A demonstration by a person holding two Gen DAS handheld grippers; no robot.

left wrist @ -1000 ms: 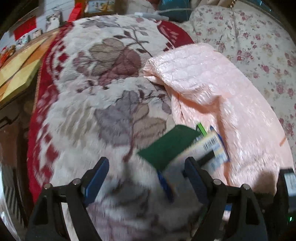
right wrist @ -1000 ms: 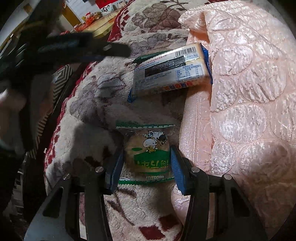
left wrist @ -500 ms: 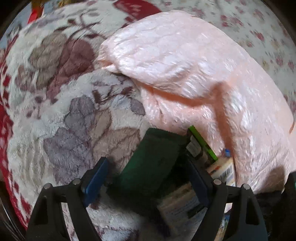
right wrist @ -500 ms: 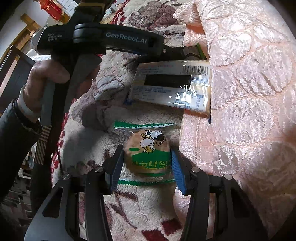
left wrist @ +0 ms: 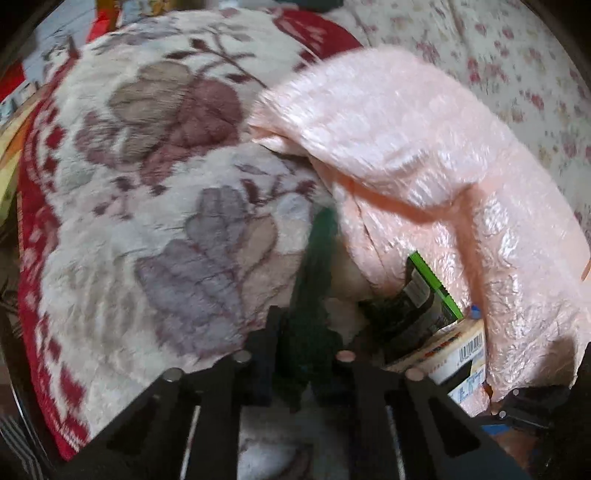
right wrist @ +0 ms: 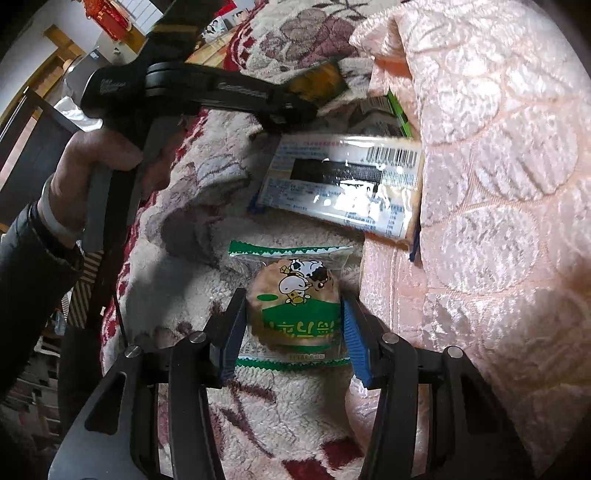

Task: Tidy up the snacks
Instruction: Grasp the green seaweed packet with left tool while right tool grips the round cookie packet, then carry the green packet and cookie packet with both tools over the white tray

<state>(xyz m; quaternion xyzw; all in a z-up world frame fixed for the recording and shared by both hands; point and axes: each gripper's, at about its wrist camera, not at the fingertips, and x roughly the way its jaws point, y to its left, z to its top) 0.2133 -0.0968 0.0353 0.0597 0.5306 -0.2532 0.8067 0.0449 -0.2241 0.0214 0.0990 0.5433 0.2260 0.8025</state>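
My left gripper (left wrist: 306,326) is closing, its jaws pinched on a dark green snack packet (left wrist: 318,251) that stands edge-on above the floral fleece blanket (left wrist: 166,206). In the right wrist view the same gripper (right wrist: 306,107) holds that packet (right wrist: 318,82) at the top. My right gripper (right wrist: 293,328) is shut on a round cake packet (right wrist: 291,284) with a cartoon cow, lying on the fleece. A long cracker packet with a barcode (right wrist: 343,192) lies just beyond it. A black packet with a green edge (left wrist: 424,291) sits partly under the pink quilt.
A pink quilted cover (right wrist: 498,184) rises along the right of the snacks. A flowered sheet (left wrist: 517,74) lies beyond it. A person's hand (right wrist: 92,177) and dark sleeve hold the left gripper's handle. Furniture and a red ornament (right wrist: 107,16) are at the far left.
My left gripper went from wide open around the green packet to shut on it, and the packet now stands on edge. The right gripper kept still on the cake packet.
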